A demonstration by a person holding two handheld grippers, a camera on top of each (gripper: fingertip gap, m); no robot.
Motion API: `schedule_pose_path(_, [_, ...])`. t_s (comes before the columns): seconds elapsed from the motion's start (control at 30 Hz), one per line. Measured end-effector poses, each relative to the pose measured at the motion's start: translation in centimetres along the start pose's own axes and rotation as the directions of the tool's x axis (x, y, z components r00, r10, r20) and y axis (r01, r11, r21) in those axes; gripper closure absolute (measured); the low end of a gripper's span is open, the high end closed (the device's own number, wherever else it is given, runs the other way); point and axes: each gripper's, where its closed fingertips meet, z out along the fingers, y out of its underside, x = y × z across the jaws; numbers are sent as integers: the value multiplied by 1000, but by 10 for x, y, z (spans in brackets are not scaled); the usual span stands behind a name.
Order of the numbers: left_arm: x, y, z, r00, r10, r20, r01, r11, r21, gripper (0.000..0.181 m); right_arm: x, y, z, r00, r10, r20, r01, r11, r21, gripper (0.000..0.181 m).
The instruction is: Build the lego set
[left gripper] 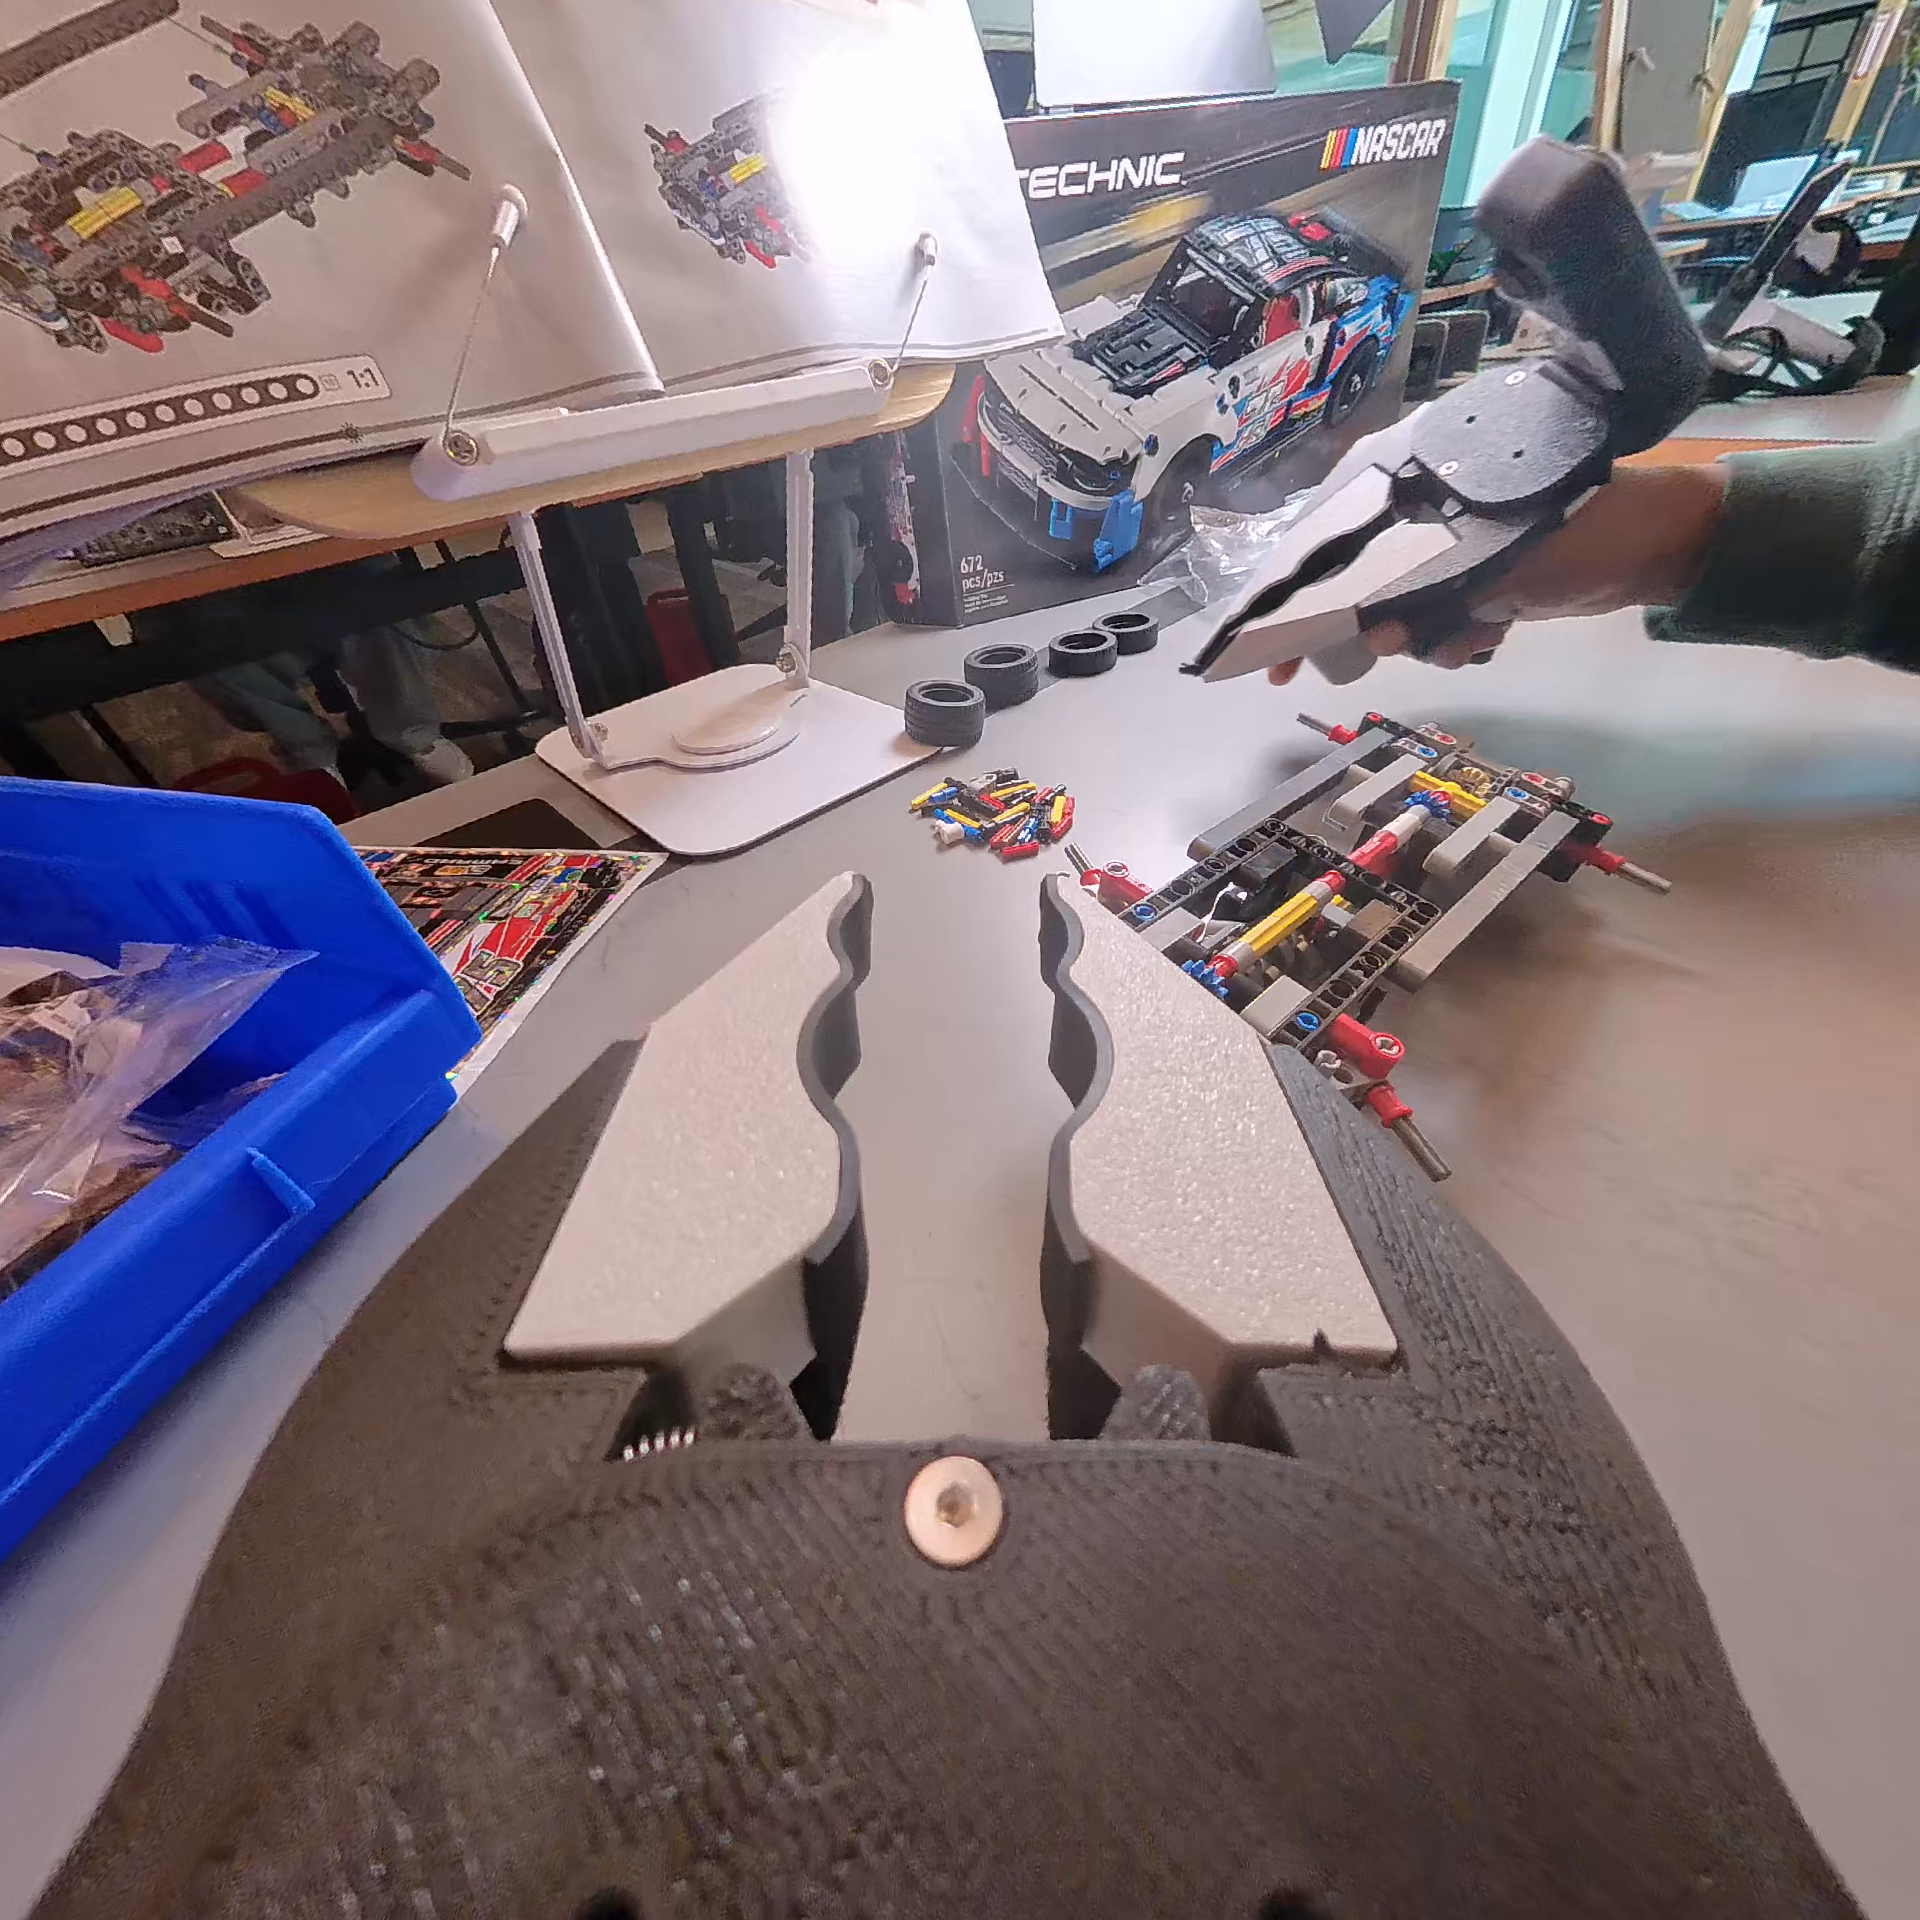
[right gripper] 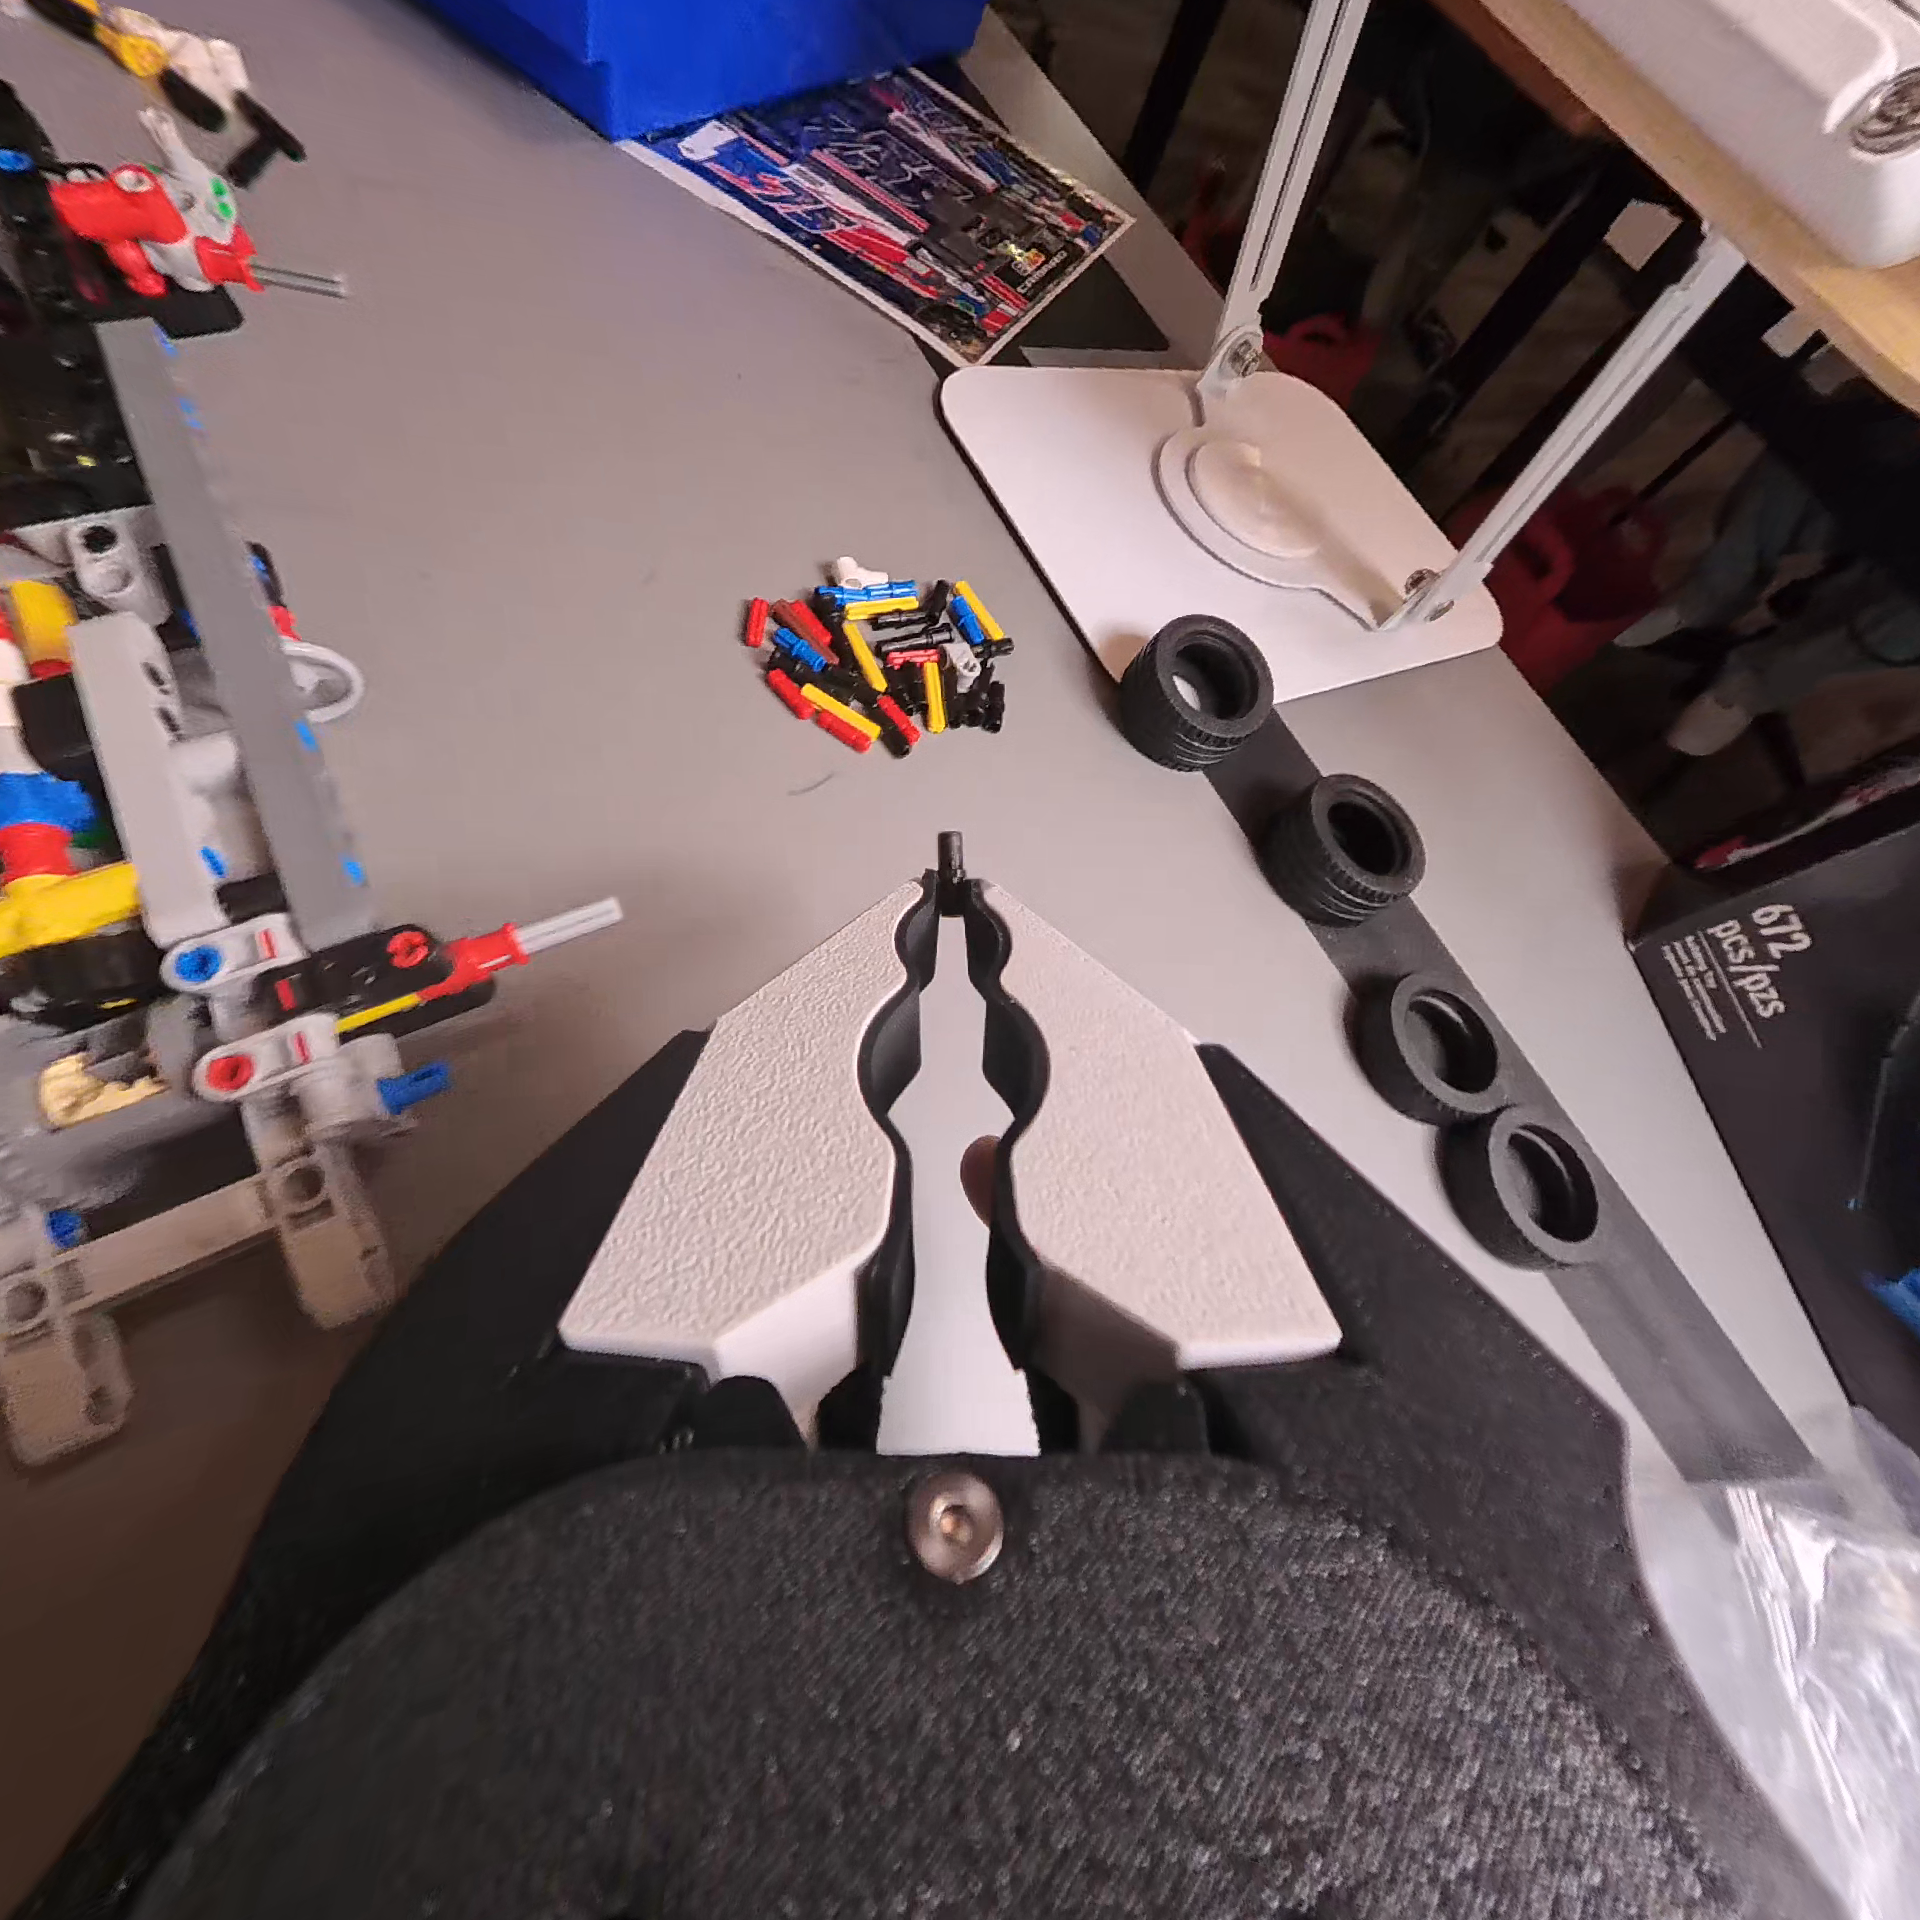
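Note:
The half-built grey Lego chassis [left gripper: 1382, 883] lies on the grey table right of my left gripper [left gripper: 954, 894], which is open and empty above the table. It also shows in the right wrist view [right gripper: 197, 790] at the left. A pile of small coloured pins [left gripper: 992, 812] lies beyond, also seen in the right wrist view [right gripper: 883, 655]. My right gripper [right gripper: 951, 891] is shut on a small black pin [right gripper: 950, 857] that sticks out of its tips, held above the table short of the pile. It appears in the left wrist view [left gripper: 1205, 663], held by a hand, above the chassis.
Several black tyres [right gripper: 1340, 852] stand in a row on the right. A white book stand [left gripper: 717, 758] holds the open instruction booklet [left gripper: 312, 208]. A blue bin [left gripper: 177, 1091] with bags sits left, a sticker sheet [left gripper: 509, 914] beside it. The set's box [left gripper: 1195, 353] stands behind. There is about 25 cm between the tips of the two grippers.

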Motion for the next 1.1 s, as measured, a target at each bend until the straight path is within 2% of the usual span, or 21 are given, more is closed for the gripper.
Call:
schedule_pose_path(0.33, [0,4,2,1000,-13,-14,13,1000,-12,150,20,11,52,995,-68,68,77,987,-141,179])
schedule_pose_path(0.5, [2,6,3,999,-23,-24,22,1000,-22,151,33,12,77,993,-57,101,81,964,-252,180])
schedule_pose_path(0.63, [1,6,2,1000,-21,-23,21,1000,-21,151,32,9,93,989,-41,143,81,954,-288,180])
schedule_pose_path(0.93, [1,6,2,999,-25,-28,24,999,-23,151,29,4,102,986,-32,164,79,954,-289,177])
schedule_pose_path(1.1, [1,7,3,999,-27,-29,26,999,-24,151,31,-9,98,987,-12,160,48,974,-223,174])
